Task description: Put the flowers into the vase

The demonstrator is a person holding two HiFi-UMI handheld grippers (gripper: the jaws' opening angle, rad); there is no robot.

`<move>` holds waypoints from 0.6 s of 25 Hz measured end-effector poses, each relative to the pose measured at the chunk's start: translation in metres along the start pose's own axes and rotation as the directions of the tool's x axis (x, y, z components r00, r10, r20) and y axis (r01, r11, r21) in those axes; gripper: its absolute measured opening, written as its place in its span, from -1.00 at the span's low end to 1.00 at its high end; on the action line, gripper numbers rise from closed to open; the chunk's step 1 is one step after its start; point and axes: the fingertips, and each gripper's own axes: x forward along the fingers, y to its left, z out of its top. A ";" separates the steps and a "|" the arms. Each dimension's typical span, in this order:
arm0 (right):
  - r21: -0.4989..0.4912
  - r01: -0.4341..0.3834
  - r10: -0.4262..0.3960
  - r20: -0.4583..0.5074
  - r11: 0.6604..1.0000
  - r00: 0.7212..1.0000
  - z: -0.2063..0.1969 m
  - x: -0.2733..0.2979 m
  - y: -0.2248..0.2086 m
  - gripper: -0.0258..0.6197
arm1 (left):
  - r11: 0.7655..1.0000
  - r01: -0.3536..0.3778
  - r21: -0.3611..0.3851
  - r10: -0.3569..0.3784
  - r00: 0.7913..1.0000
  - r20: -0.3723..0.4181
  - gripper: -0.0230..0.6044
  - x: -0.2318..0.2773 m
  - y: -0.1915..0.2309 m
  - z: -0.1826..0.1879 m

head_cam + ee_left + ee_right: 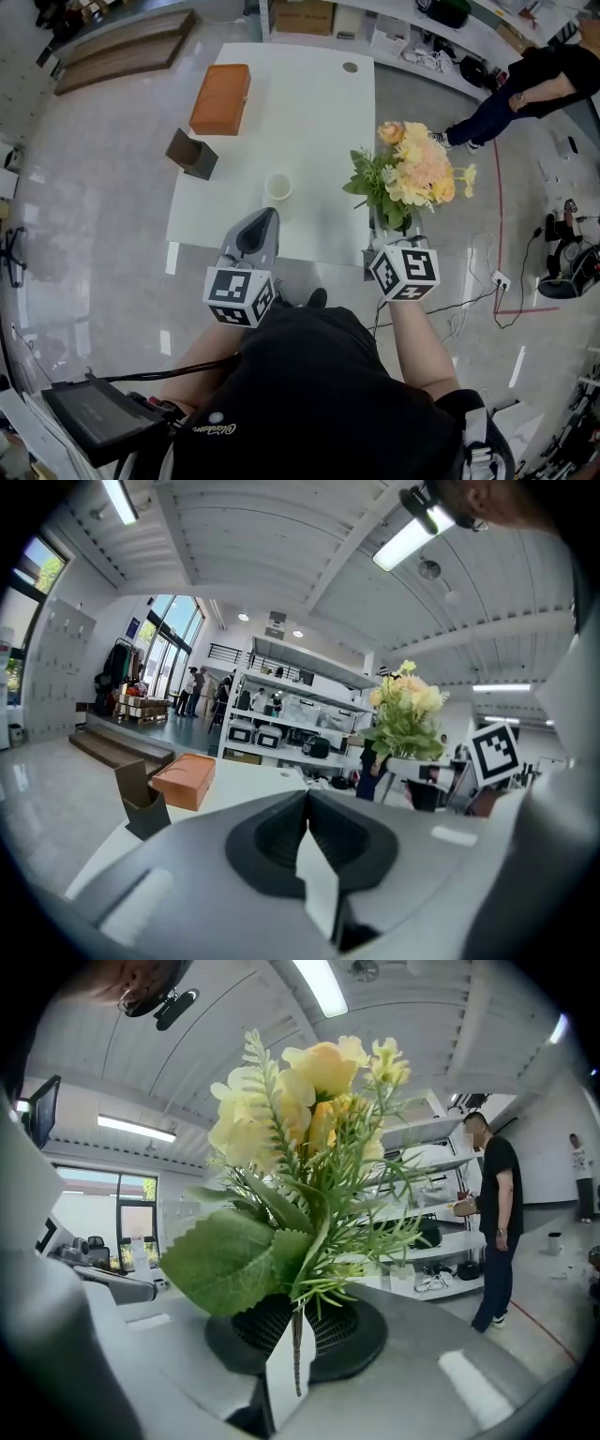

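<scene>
The right gripper (294,1340) had its jaws almost together, leaving only a narrow gap, and in this gap it pinched the thin stems of the flowers (411,171). I judged that the grip was low on the stems so that the heads stayed free and the lower ends could go into an opening. The bunch stood nearly upright above the jaws, with the yellow and peach heads on top and the green leaves spreading just over the pads. In the head view it was at the front right corner of the table (309,103), not resting on anything. The vase (277,187), a small white cup-like pot as far as I could tell, stood on the table near the front edge, to the left of the flowers and well apart from them. So the flowers were not yet in it, and the next move would probably need the bunch carried left and lowered with the stems pointing down. The left gripper (262,225) had its jaws closed together with nothing between them. It hung just before the vase, perhaps ready to steady it, because such a light pot could tip when the stems pushed its rim. An orange box (221,97) and a dark holder (192,154) lay further back, out of the way.
</scene>
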 end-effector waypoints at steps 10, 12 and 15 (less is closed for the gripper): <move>-0.060 -0.236 0.240 0.073 0.970 0.968 0.058 0.040 0.105 -0.80 | 0.993 -0.112 -0.035 0.113 0.993 0.028 -0.90 -0.032 0.040 0.007; -0.080 -0.281 0.289 0.096 0.956 0.953 0.072 0.049 0.128 -0.80 | 0.991 -0.129 -0.042 0.130 0.991 0.036 -0.90 -0.037 0.050 0.008; -0.099 -0.330 0.340 0.118 0.939 0.933 0.084 0.062 0.155 -0.80 | 0.987 -0.151 -0.051 0.153 0.987 0.042 -0.90 -0.043 0.063 0.006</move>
